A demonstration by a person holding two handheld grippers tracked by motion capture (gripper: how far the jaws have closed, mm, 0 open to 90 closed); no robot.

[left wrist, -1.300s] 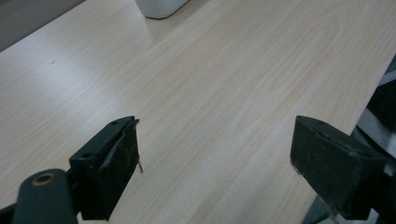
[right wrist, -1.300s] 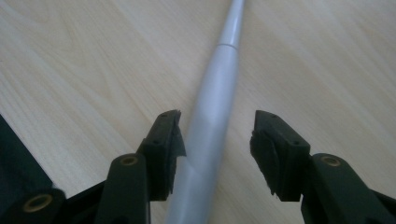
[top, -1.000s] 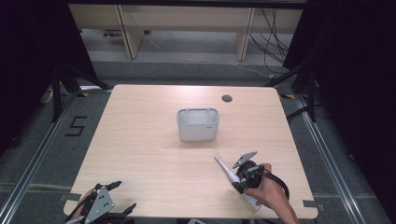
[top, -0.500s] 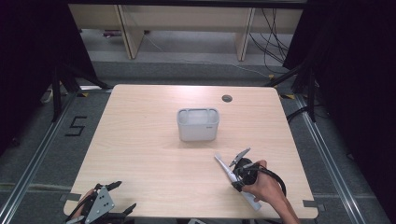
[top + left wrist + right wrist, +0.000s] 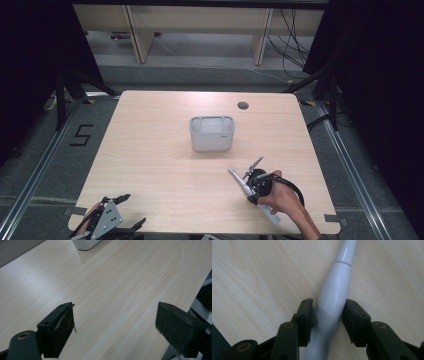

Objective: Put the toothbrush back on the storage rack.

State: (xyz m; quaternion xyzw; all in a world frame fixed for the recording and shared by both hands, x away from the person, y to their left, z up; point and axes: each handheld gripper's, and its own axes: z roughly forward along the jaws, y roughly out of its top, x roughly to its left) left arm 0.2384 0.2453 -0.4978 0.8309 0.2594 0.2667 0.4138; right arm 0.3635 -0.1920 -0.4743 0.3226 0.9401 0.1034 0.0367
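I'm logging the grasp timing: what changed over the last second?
The right gripper shifted slightly left along the white handle, its jaws now on either side of it, apparently closed on it. The left gripper stayed open at the near edge; the white container kept its place.

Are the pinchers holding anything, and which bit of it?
The right gripper clamps a white handle-shaped tool around its thicker middle. The left gripper is open, holding nothing.
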